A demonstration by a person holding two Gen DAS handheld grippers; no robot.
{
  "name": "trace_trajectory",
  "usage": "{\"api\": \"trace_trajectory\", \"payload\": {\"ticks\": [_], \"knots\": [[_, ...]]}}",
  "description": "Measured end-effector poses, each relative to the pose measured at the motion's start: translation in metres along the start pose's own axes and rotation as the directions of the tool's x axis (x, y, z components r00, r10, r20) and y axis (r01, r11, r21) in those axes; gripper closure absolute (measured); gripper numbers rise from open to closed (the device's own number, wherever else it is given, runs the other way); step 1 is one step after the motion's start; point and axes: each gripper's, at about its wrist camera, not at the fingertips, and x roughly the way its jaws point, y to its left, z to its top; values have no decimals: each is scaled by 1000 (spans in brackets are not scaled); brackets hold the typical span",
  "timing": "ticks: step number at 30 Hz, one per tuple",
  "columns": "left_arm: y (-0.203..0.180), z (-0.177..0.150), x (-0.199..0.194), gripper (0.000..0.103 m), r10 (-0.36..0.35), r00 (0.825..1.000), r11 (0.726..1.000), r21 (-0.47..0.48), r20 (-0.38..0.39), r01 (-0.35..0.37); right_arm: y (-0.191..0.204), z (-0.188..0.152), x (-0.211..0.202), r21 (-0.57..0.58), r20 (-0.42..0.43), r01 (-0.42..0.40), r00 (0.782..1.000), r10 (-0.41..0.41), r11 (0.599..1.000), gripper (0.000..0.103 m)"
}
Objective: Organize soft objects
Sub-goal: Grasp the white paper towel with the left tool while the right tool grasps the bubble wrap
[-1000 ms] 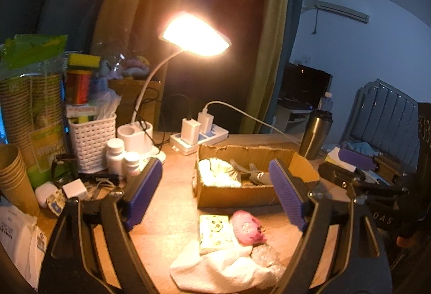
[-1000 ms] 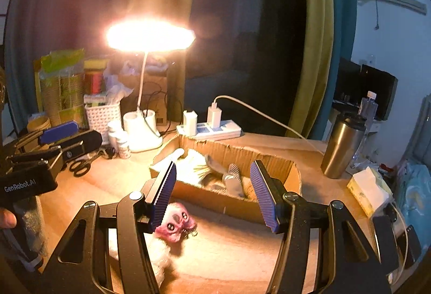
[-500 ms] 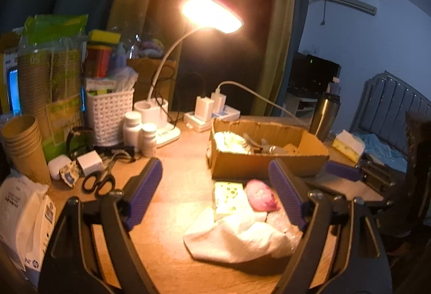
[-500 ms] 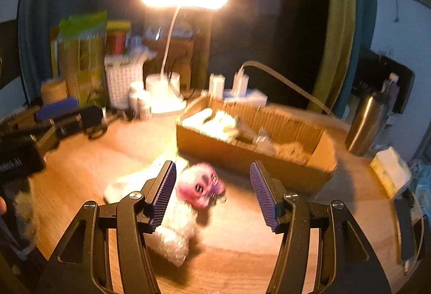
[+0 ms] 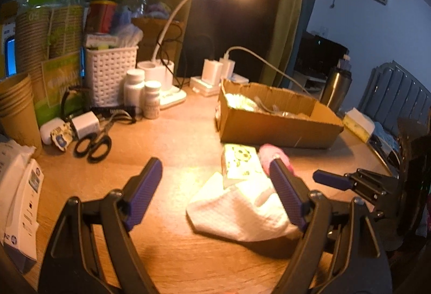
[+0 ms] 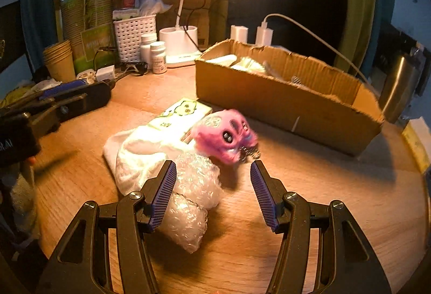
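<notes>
Progress: partway | box (image 6: 282, 102) holds some soft items | plush (image 6: 225, 136), cloth (image 6: 134, 154), bubble wrap (image 6: 188, 202) still out, just before box | right gripper (image 6: 212, 193) and left gripper (image 5: 215, 197) both apart, empty

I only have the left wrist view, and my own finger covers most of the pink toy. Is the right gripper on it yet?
Observer: No. The right gripper is open, and the toy lies just beyond its fingertips, not between them.
Operator: Anything close to those fingers?
Observer: Bubble wrap lies right by one finger, against the white cloth.
Operator: Which way does the toy face?
Observer: Its eyes point toward the right gripper.
</notes>
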Motion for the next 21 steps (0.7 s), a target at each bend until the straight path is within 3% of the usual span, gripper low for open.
{"api": "trace_trajectory", "payload": {"ticks": [8, 14, 21], "knots": [[-22, -6, 18, 20, 2, 997, 999, 39, -77, 1, -7, -8, -1, 5, -14, -47, 999, 47, 999, 43], [-33, -12, 35, 20, 79, 985, 995, 73, -152, -69, -26, -15, -6, 56, -20, -58, 998, 59, 997, 43], [-51, -20, 62, 20, 101, 952, 984, 171, -290, -52, -53, -21, -12, 130, -14, -22, 1000, 24, 991, 43]]}}
